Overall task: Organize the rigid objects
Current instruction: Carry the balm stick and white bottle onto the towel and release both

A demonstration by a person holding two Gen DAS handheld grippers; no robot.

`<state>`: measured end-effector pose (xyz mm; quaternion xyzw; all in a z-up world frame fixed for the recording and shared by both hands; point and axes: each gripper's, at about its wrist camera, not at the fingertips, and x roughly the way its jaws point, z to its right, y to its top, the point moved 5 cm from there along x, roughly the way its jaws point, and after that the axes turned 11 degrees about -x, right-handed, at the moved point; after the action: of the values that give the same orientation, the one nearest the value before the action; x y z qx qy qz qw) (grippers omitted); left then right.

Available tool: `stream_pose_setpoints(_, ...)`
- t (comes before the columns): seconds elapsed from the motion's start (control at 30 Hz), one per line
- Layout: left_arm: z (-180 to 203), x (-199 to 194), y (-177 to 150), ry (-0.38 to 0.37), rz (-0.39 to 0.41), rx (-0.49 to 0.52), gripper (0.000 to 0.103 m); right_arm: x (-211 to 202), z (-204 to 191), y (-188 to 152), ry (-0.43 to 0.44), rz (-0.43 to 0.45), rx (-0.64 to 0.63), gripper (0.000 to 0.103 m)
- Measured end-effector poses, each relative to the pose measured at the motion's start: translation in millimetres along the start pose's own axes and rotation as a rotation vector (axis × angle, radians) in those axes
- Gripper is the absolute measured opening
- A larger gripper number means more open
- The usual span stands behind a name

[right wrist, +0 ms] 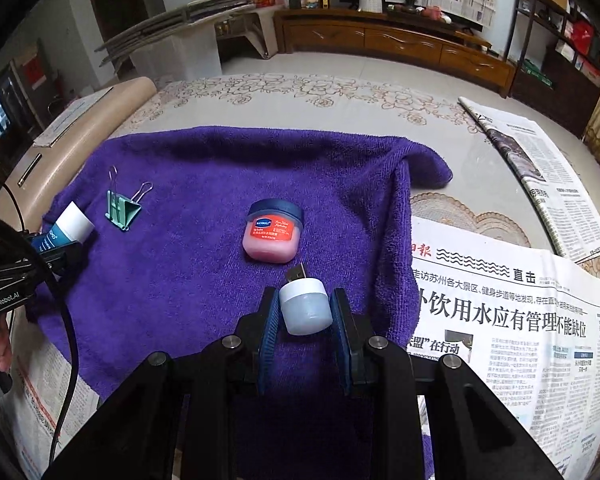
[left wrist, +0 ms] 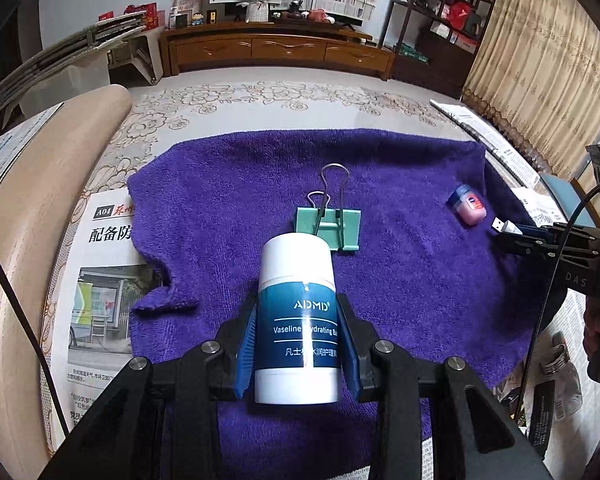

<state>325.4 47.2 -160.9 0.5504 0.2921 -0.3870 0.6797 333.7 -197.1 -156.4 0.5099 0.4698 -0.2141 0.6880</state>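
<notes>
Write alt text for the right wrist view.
The right gripper grips a small white USB light above a purple towel. A pink lip balm jar sits just ahead; a green binder clip lies far left.

On the towel point(right wrist: 204, 168) the binder clip point(right wrist: 123, 209) is placed left of the jar point(right wrist: 273, 233), well apart; the USB light point(right wrist: 304, 307) is held just before the jar, the stick point(left wrist: 297, 320) before the clip (newspapers point(right wrist: 508, 320) flank the towel)
</notes>
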Motion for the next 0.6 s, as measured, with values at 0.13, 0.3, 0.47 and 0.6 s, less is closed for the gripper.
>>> stream_pose_setpoints(0.13,1,3,0,0.018,-0.005,0.021,0.034,4,-4,-1,0.001,-0.005,-0.011,0.026)
stream_pose_setpoints(0.3,2,4,-2,0.045,-0.014,0.047,0.034,6,-4,-1,-0.001,-0.003,-0.026,0.026)
stream_pose_setpoints(0.47,10,6,-3,0.099,-0.018,0.121,0.035,6,-9,-3,-0.020,0.001,-0.089,0.026)
stream_pose_setpoints(0.6,14,6,-3,0.137,-0.025,0.179,0.039,6,-10,-4,-0.013,0.000,-0.126,0.027)
